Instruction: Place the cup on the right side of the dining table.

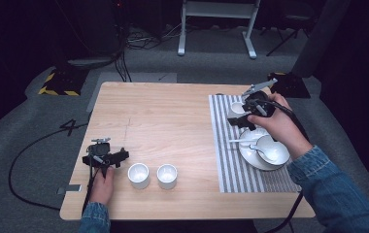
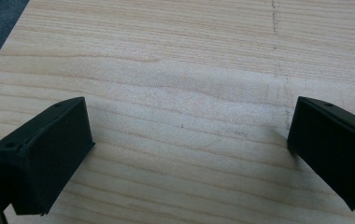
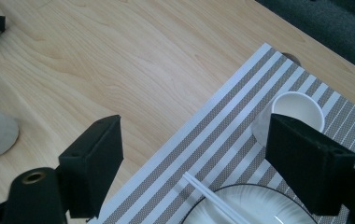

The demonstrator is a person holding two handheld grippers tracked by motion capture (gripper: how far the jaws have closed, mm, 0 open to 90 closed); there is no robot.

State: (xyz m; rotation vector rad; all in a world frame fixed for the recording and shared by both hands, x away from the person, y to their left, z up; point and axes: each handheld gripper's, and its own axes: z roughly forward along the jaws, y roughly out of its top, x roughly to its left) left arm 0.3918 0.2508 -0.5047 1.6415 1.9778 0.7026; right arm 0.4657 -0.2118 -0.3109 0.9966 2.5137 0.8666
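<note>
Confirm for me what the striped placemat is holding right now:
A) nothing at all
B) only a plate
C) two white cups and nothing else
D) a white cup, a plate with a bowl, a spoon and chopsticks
D: on the striped placemat sit a white cup, and a plate carrying a bowl, a spoon and chopsticks; the two other cups stand on bare table.
</note>
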